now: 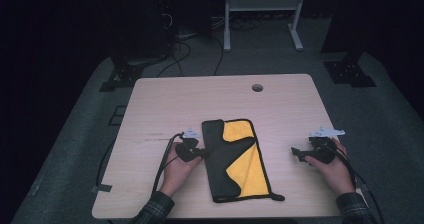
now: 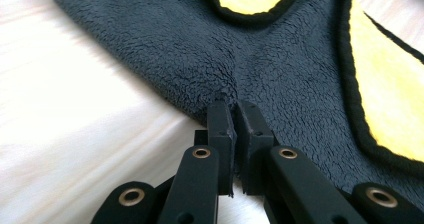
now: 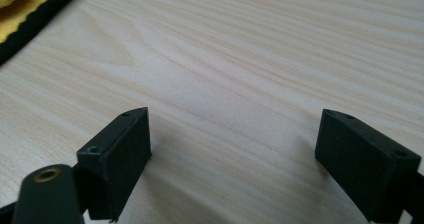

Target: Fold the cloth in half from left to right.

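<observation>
Cloth (image 1: 235, 159), long axis running from the desk's (image 1: 165, 99) near edge to its far edge, lies mid-desk, its left edge pinched in the left claw (image 1: 200, 153), while the right claw (image 1: 297, 154) rests spread apart, well off toward the right edge.

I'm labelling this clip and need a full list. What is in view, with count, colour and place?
cloth: one, dark grey and yellow with black edging, folded at the table's middle
table: one, light wood, round hole near the far edge
white frame: one, on the floor beyond the table
black stands: two, on the floor at the far corners
left gripper: one, black, shut on the cloth's dark left edge
right gripper: one, black, open over bare table right of the cloth
hands: two, plaid sleeves, at the near edge
</observation>
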